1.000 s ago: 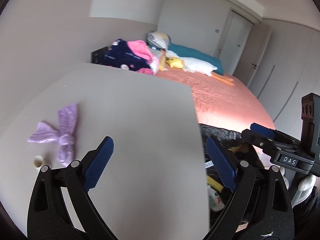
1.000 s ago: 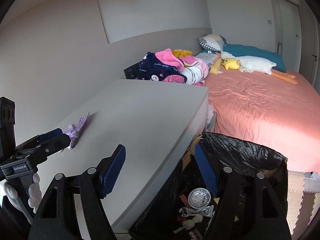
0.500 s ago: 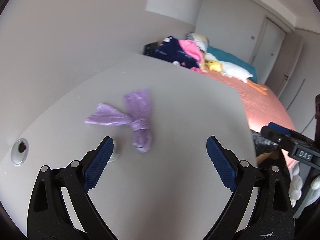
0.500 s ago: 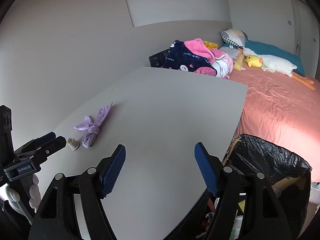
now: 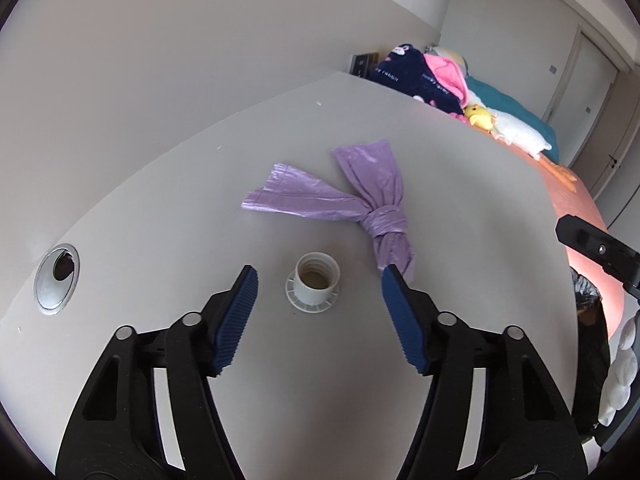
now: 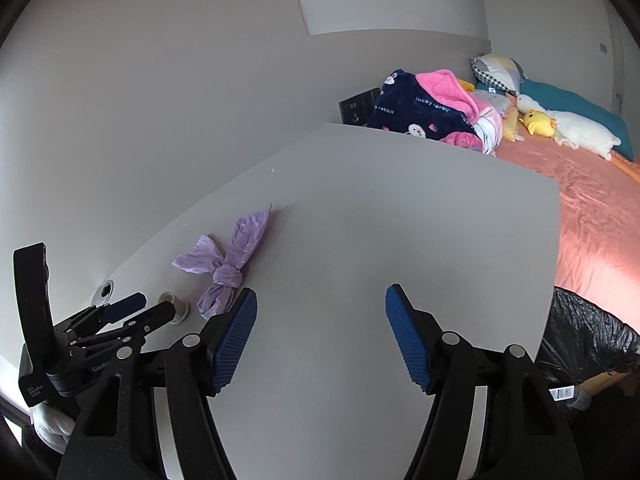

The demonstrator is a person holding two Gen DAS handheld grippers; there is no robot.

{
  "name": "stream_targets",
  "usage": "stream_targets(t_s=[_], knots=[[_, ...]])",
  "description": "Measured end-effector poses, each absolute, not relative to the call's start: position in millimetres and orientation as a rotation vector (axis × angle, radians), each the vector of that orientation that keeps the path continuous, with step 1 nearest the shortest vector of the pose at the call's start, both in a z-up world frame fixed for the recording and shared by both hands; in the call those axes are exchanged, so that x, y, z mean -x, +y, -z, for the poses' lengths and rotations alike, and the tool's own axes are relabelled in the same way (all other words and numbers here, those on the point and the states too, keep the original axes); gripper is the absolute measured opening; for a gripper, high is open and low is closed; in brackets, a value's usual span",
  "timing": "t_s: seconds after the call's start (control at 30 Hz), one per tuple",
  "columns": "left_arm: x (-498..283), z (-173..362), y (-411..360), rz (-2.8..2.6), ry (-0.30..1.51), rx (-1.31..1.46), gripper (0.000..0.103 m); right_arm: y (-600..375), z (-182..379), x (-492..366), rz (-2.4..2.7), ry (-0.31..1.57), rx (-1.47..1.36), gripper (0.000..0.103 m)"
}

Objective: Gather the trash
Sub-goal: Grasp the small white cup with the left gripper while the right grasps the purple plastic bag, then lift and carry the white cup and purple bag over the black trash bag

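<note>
Left claw (image 5: 316, 276) spread wide, holding nothing, low over the grey tabletop (image 5: 460, 184). A white cap (image 5: 313, 287) stands open end up on the tabletop in the gap between its blue pads (image 5: 236, 320), touching neither. Just beyond the cap lies a knotted purple bag (image 5: 360, 196), flat on the tabletop; its lower tail ends beside the right pad tip. Round metal grommet (image 5: 57, 278) set in the tabletop, well to the left.

Right claw (image 6: 320, 300) also spread wide, empty, over bare tabletop (image 6: 400, 220). From this view the bag (image 6: 226, 260) sits ahead-left of its left pad, the cap (image 6: 176, 307) partly hidden behind the left claw (image 6: 138, 308). Black bin liner (image 6: 588, 340) off the tabletop's right edge, below the pink bed (image 6: 592, 216). Heap of clothes (image 6: 432, 112) at the head of the bed, past the tabletop's far end.
</note>
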State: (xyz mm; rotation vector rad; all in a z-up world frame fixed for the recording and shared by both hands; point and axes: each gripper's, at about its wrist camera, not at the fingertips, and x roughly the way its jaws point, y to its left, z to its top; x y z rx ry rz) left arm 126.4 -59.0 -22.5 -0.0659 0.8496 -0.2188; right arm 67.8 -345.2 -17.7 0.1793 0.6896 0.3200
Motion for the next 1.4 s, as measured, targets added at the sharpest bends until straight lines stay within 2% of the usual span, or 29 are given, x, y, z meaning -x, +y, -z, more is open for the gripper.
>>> stream_targets(t_s=[0.37,0.83,1.1,1.17,1.23,1.4], knots=[[-136.9,35.9,-49.1,0.188,0.886,0.057,0.024,-300.9,29.1,-92.9,-0.368,0.74,-0.13,0.067],[-137.7,27.3,-13.9,0.126,0.842,0.128,0.024,-250.7,48.9,-121.4,-0.419,0.832,-0.095,0.066],[-135.8,26.5,-8.6,0.122,0.836,0.135,0.024,-230.6,58.2,-134.1,-0.402,0.866,-0.06,0.043],[-135.0,26.9,-9.0,0.128,0.839,0.135,0.024,-229.8,61.3,-133.1,-0.413,0.875,-0.055,0.03],[-134.9,27.6,-9.7,0.13,0.839,0.134,0.024,-228.7,60.9,-128.4,-0.412,0.859,-0.033,0.021],[-131.6,22.5,-9.5,0.137,0.816,0.137,0.024,-235.2,50.8,-109.1,-0.418,0.791,0.018,0.018]])
